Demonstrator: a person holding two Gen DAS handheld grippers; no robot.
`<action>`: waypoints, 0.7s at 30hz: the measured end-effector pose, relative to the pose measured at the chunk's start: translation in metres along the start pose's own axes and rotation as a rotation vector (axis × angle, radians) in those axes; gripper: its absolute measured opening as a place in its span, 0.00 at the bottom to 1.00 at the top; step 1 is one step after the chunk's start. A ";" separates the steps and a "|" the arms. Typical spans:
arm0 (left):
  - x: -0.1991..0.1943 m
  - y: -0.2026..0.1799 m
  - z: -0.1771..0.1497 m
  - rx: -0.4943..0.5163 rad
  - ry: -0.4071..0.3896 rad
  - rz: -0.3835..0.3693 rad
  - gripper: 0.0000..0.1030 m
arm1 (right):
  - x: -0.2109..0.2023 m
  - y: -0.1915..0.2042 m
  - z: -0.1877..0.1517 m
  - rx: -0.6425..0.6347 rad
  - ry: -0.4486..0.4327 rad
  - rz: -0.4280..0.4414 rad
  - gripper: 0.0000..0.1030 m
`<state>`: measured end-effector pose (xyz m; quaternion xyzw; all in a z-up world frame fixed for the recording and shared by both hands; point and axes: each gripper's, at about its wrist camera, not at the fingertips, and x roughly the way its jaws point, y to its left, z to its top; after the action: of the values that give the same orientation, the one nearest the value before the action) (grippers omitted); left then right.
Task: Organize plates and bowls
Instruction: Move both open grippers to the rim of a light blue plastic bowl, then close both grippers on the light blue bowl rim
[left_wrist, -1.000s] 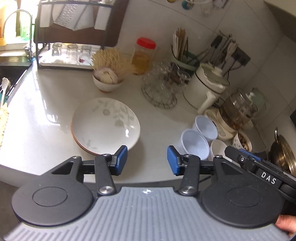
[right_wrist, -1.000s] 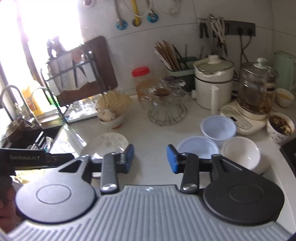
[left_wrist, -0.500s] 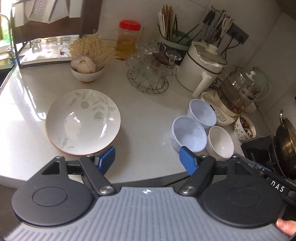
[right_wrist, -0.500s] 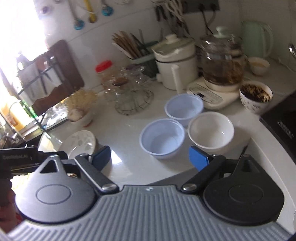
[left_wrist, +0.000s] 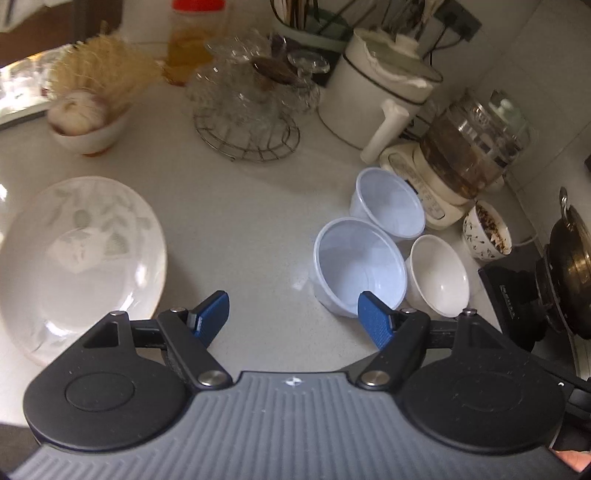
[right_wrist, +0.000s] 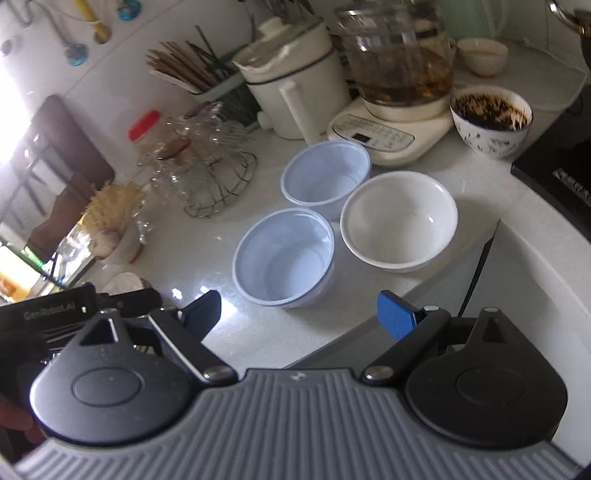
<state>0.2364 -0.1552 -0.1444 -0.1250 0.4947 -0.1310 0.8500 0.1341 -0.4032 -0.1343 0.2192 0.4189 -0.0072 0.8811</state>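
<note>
Leaf-patterned plate (left_wrist: 79, 258) cut off left, rack glassware (left_wrist: 251, 92) blurred

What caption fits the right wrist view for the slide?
Open right tool hovers over two pale blue bowls and a white bowl on the counter.

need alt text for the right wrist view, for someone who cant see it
The open, empty right gripper hangs over a white counter, pointed at three empty bowls: two pale blue bowls and a white bowl set close together. Behind them stand a white pot, a glass kettle and a wire basket of glassware.
</note>
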 end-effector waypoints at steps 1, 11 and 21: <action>0.007 0.000 0.003 0.004 0.010 -0.003 0.77 | 0.005 -0.001 0.000 0.014 0.007 0.000 0.89; 0.068 -0.011 0.035 0.115 0.094 -0.074 0.53 | 0.047 -0.007 0.014 0.084 0.091 -0.041 0.49; 0.109 -0.011 0.053 0.099 0.167 -0.120 0.17 | 0.074 -0.007 0.024 0.077 0.116 -0.082 0.27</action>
<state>0.3334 -0.1988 -0.2037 -0.1010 0.5484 -0.2160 0.8015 0.1982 -0.4060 -0.1788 0.2358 0.4771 -0.0467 0.8453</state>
